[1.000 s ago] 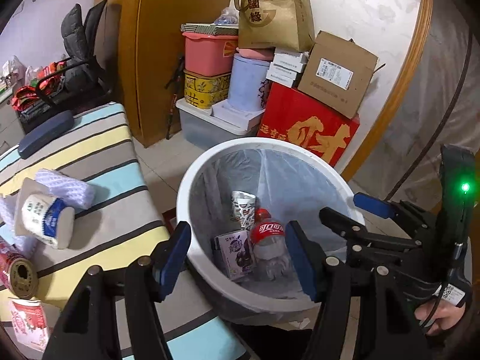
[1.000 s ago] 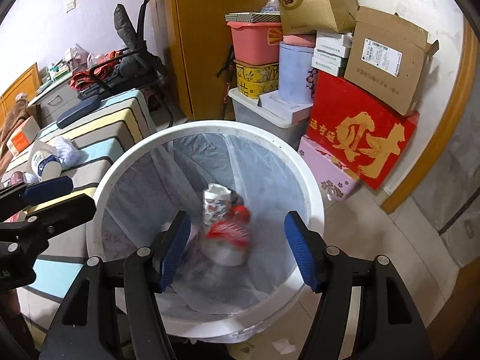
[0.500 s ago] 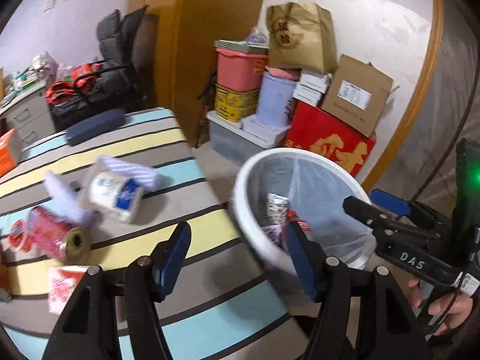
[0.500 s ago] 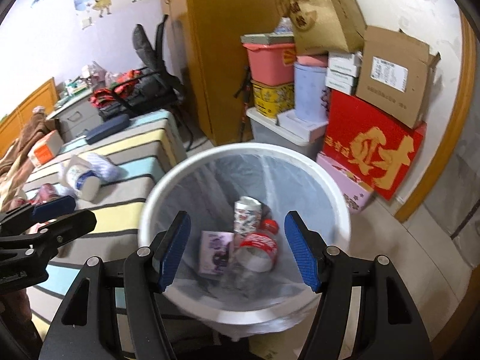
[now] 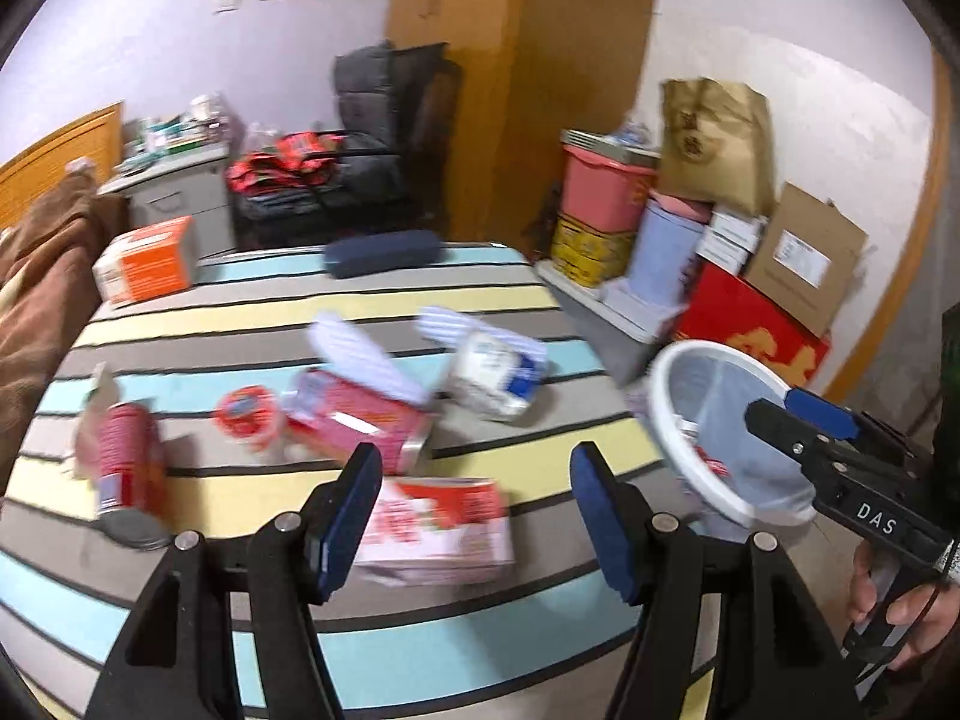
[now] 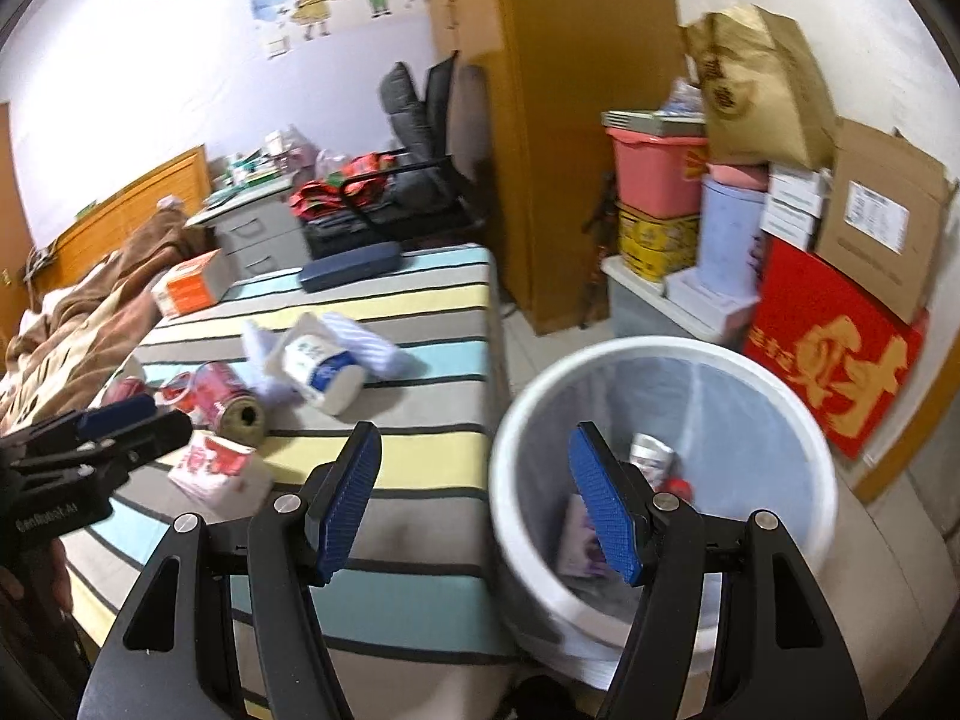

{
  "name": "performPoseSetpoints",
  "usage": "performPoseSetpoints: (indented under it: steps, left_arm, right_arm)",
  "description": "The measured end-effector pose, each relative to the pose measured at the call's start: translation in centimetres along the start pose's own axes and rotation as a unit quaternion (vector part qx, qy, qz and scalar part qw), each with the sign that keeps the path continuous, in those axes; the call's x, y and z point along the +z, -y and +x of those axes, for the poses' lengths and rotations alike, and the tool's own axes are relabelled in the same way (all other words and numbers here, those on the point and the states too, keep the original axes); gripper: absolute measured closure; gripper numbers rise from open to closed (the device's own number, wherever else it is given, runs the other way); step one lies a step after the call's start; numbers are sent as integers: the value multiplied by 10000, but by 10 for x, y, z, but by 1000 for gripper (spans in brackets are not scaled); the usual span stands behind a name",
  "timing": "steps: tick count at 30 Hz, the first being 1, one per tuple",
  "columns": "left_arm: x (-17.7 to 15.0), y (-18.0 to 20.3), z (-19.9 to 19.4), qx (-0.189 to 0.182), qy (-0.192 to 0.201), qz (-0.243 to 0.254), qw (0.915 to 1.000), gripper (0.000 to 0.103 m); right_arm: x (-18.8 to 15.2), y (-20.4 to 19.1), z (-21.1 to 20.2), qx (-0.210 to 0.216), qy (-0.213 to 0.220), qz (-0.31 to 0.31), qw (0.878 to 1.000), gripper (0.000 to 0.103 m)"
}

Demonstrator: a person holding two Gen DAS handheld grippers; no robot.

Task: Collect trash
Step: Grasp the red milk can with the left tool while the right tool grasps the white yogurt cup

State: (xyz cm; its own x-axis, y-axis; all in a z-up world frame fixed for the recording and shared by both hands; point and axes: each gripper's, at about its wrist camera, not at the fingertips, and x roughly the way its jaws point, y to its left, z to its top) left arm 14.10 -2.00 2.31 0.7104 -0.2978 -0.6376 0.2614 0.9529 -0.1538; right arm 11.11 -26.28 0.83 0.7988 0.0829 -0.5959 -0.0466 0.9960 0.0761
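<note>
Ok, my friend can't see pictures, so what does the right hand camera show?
The open right gripper hangs empty between a striped bed and a white trash bin that already has some trash in it. More trash lies on the bed: a red can, a tissue roll and a red-and-white carton.

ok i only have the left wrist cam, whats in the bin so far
Observer: The right wrist view looks into the white bin. It holds a crumpled paper cup, a red-capped bottle and a purple carton.
Operator: is the right gripper carrying anything
Observer: No. The right gripper is open, with nothing between its fingers.
Operator: where is it pointed
Observer: At the gap between the striped bed and the bin. One finger shows in front of the bed and the other in front of the bin's opening.
</note>
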Motion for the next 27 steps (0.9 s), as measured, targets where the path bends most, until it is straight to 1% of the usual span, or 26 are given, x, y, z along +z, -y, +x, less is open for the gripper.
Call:
performPoseSetpoints:
  steps: [4, 12, 16, 19, 23, 27]
  left_arm:
    - [-2, -29, -9, 204, 75, -216, 9995, 36]
    - [-9, -82, -20, 689, 85, -577, 9959, 36]
    - [-12, -108, -19, 887, 37, -756, 9932, 36]
    - [-15, -128, -16, 1017, -13, -924, 9905, 36]
    - [-20, -152, -12, 1032, -82, -1224, 9871, 36]
    - [-24, -166, -4, 1248, -211, -1293, 9835, 36]
  right_arm:
    - [3, -16, 6, 206, -17, -133, 9997, 36]
    - [15, -49, 27, 536, -83, -560, 9970, 36]
    - [21, -63, 43, 600, -183, -845, 9944, 36]
    - [24, -67, 59, 620, -331, -989, 9926, 36]
    - [29, -70, 75, 713, -520, -1005, 9910, 36]
    - [31, -72, 88, 771, -687, -1023, 9894, 36]
